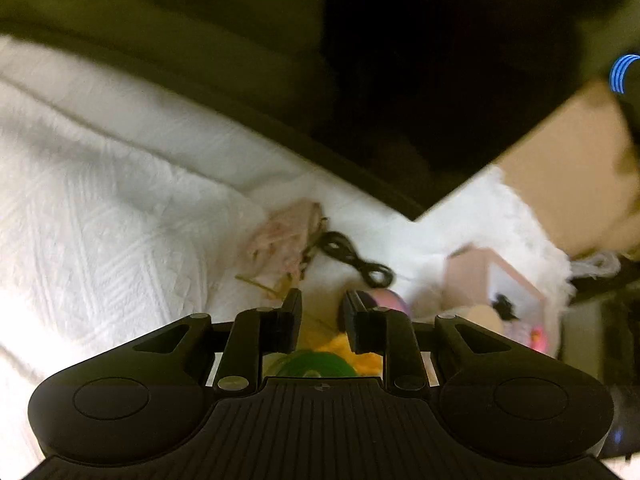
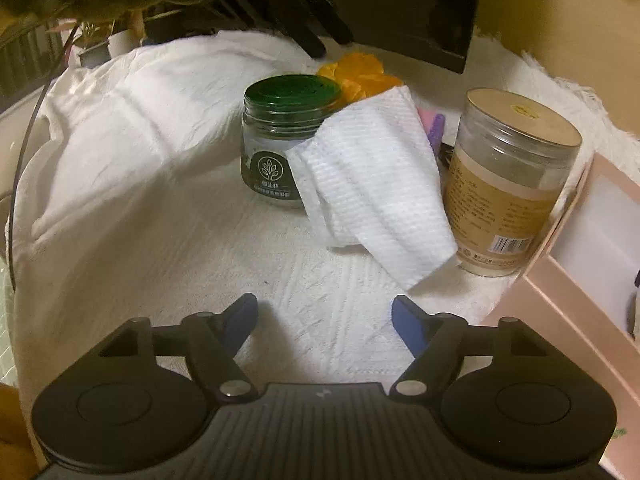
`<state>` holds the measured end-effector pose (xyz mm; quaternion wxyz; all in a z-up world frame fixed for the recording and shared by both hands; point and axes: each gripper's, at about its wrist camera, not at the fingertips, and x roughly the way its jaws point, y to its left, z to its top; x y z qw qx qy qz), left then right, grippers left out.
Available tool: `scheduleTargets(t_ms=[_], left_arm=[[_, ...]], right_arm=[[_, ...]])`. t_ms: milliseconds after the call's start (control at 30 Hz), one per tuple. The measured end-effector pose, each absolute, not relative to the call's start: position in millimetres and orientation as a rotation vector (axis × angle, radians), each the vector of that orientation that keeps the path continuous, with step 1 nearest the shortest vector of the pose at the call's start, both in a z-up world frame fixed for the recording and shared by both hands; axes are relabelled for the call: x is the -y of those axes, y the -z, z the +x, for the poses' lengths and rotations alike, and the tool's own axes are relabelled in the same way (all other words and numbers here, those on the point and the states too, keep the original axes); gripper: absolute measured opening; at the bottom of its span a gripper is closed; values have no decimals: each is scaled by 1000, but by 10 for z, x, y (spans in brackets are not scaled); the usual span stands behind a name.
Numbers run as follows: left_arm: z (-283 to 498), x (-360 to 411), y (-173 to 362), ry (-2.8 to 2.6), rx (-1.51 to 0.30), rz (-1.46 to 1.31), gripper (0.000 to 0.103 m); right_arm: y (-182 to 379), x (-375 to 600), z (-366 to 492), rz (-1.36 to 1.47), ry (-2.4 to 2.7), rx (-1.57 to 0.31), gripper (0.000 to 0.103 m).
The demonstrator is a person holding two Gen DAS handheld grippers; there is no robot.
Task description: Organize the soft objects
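Note:
In the right wrist view a white ribbed cloth (image 2: 372, 184) leans between a green-lidded glass jar (image 2: 286, 136) and a tan-lidded jar (image 2: 508, 184); an orange soft thing (image 2: 360, 74) lies behind them. My right gripper (image 2: 324, 316) is open and empty, just in front of the cloth's lower corner. In the blurred left wrist view my left gripper (image 1: 322, 312) hovers above the green lid (image 1: 316, 364) and the orange thing (image 1: 340, 346), its jaws a narrow gap apart with nothing between them.
All stands on a white textured bedspread (image 2: 160, 220). A pink box (image 2: 592, 248) sits at the right, also in the left wrist view (image 1: 492, 276). A black cord (image 1: 352, 256) and a pale pink item (image 1: 284, 236) lie beyond the left gripper. A dark monitor (image 2: 420, 8) stands behind.

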<state>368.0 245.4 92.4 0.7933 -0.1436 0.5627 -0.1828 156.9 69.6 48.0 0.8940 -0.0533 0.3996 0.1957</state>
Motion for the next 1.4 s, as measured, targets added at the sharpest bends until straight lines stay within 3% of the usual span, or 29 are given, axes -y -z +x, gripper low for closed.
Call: scheduleTargets(t_ms=[200, 300, 333, 500, 667, 933, 1033, 1200, 1400], left_arm=[[3877, -2372, -803, 283, -1097, -187, 26], [3885, -2099, -734, 464, -1044, 24, 26], [3852, -1999, -705, 517, -1033, 121, 30], [3877, -1717, -354, 506, -1088, 448, 31], [4040, -1772, -244, 494, -1074, 399, 21], [4146, -1989, -281, 551, -1082, 238, 19], [4060, -2225, -374, 539, -1072, 134, 14], [3800, -2714, -638, 498, -979, -84, 12], [3450, -3087, -842, 474, -904, -129, 12]], right_arm=[[-421, -645, 1518, -97, -415, -782, 82], [-412, -638, 1510, -101, -426, -779, 86], [-412, -647, 1520, -103, -429, -779, 87], [-399, -682, 1528, -112, -437, -783, 92], [-381, -714, 1565, -127, -454, -805, 103], [-431, -772, 1659, -136, -433, -884, 103], [-564, -771, 1665, -164, -419, -890, 87], [-989, -771, 1586, -279, -331, -700, 86], [-953, -909, 1985, -319, -264, -731, 83]])
